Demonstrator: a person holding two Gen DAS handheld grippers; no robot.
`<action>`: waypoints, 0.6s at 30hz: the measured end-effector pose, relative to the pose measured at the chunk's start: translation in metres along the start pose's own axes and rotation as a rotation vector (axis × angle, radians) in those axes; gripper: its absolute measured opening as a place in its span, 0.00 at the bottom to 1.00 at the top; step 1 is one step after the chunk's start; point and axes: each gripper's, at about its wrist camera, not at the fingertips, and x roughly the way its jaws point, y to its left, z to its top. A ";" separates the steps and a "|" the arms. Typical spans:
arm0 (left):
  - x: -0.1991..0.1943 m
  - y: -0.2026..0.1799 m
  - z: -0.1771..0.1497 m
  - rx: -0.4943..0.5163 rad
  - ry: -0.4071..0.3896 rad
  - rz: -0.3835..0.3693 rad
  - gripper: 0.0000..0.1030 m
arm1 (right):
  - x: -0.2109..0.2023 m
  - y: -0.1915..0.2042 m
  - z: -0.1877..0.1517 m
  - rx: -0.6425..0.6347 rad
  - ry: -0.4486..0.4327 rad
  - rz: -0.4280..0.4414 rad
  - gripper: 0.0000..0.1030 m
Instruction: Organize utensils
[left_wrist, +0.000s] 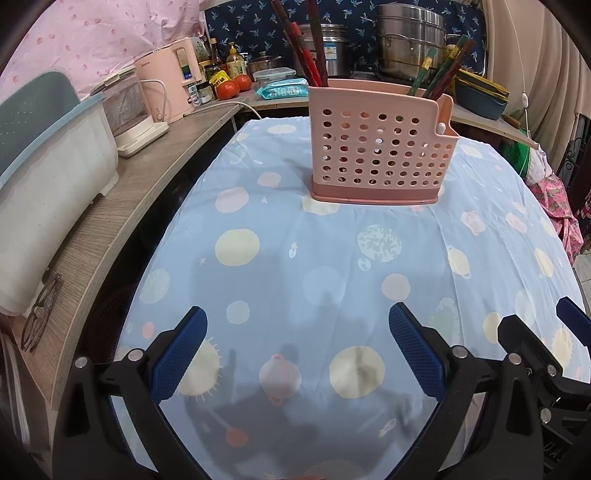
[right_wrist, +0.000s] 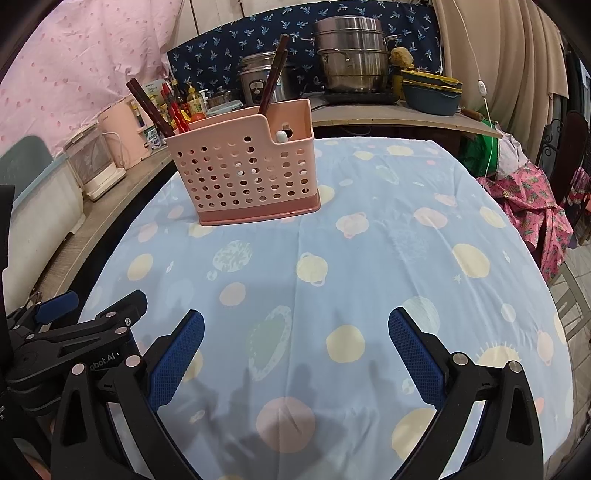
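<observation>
Left fingers (left_wrist: 415, 350): spread wide, nothing between the blue pads, poised over the cloth-covered worktop (left_wrist: 280, 266).
Right fingers (right_wrist: 415, 350): likewise spread wide and empty, over the same cloth.
Left gripper (left_wrist: 295, 354): seen beside the right one, at the lower left of the right wrist view.
Right gripper (right_wrist: 295, 354): well short of the holder.
Utensil holder (left_wrist: 376, 147): pink, perforated, stood upright on the far part of the worktop, well apart from both grippers.
Chopsticks (left_wrist: 314, 55): dark red sticks stood in the holder's left end, green-banded ones in its right end.
White-tipped utensil (right_wrist: 282, 136): poked up at the holder's notch.
Side counter (left_wrist: 147, 173): carried a pink kettle (left_wrist: 173, 81) and tomatoes (left_wrist: 226, 88).
</observation>
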 end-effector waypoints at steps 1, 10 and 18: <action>0.000 0.000 0.000 -0.001 -0.001 0.000 0.92 | 0.000 0.000 0.000 0.000 0.001 0.001 0.94; 0.000 0.000 -0.002 0.003 -0.002 0.001 0.92 | 0.001 0.000 0.000 -0.001 0.002 0.000 0.94; 0.001 0.000 -0.002 0.001 0.003 -0.002 0.92 | 0.001 0.000 0.000 0.000 0.004 0.001 0.94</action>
